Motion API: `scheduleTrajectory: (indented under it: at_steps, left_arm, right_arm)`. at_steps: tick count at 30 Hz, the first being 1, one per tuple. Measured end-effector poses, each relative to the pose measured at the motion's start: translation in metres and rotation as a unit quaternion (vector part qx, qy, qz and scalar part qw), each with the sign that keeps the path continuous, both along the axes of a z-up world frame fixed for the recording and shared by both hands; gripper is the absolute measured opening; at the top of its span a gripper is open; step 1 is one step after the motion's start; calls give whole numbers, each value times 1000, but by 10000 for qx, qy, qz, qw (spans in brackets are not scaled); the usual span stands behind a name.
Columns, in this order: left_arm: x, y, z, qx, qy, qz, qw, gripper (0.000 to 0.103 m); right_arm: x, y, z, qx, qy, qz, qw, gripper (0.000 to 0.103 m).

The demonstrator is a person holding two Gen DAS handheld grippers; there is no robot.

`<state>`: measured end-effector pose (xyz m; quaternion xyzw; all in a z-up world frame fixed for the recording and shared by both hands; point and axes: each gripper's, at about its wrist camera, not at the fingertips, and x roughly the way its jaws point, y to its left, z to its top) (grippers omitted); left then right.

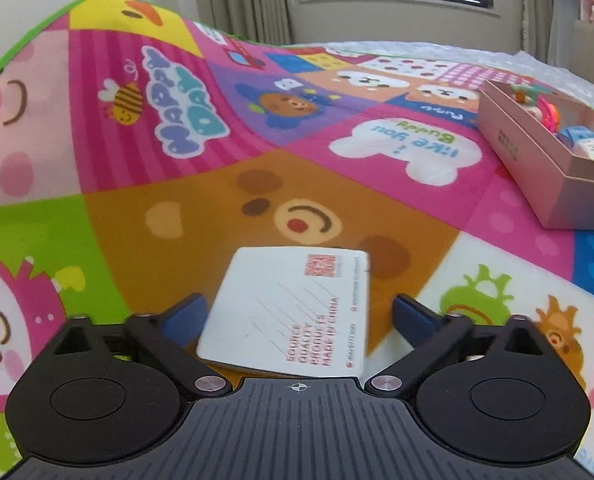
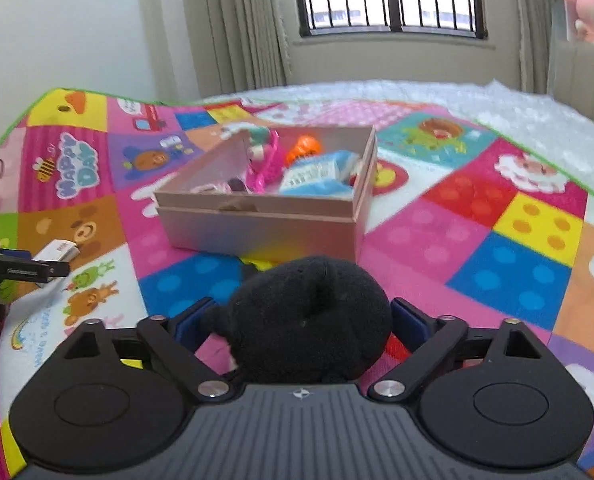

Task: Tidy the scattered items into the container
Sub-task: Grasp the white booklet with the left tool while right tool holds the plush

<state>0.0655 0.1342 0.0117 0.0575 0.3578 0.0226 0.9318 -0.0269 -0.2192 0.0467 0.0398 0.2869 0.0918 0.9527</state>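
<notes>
Box (image 2: 265, 220) lies straight ahead of the right claw (image 2: 303, 320), near but apart, its long axis running away from the claw and slightly rightward. Its near wall faces the claw, and toys already fill the far half. The right claw pinches a black plush (image 2: 309, 320) between both fingers, held above the mat (image 2: 497, 264).

Card (image 1: 289, 312) sits between the left claw (image 1: 297, 316) fingers, which are spread: the left pad appears to touch the card edge, the right pad stands clear of it. The card's long axis points forward and slightly right. Whether it rests flat on the mat cannot be told (its near edge is hidden by the claw body).

From the left claw the box lies ahead and to the right, well apart.

Judgement: the right claw is nearer. Its path forward looks unobstructed; it must clear the near wall, then release over the open near half.
</notes>
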Motion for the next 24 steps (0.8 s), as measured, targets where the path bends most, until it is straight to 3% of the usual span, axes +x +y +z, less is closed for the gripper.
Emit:
scheduleTrajectory:
  at_steps: [4,8,14,17,20,24]
  left_arm:
    - [-4,-10,3,45,7,-153,9999,89]
    - [-28,-54,14,-153,-85,-1112,9936,89]
    - [-66,-140,24,-417,-327,-2908,9553,84]
    - [-74,-160,20,-424,-399,-3286,9427,97]
    - [-81,-161,10,-163,-345,-3276,9440,98]
    - [-81,-144,-1,182,-166,-2905,9566,103]
  right_arm:
    - [-11,1,10,22,-315,25,9995,101]
    - [-11,-3,14,118,-399,-48,9991,103]
    - [-4,-5,7,61,-231,-223,9995,103]
    - [-2,-6,3,19,-200,-320,9993,103]
    - [1,-8,-1,-70,-144,-474,9987,103]
    - [6,-9,-7,-83,-29,-542,9985,103]
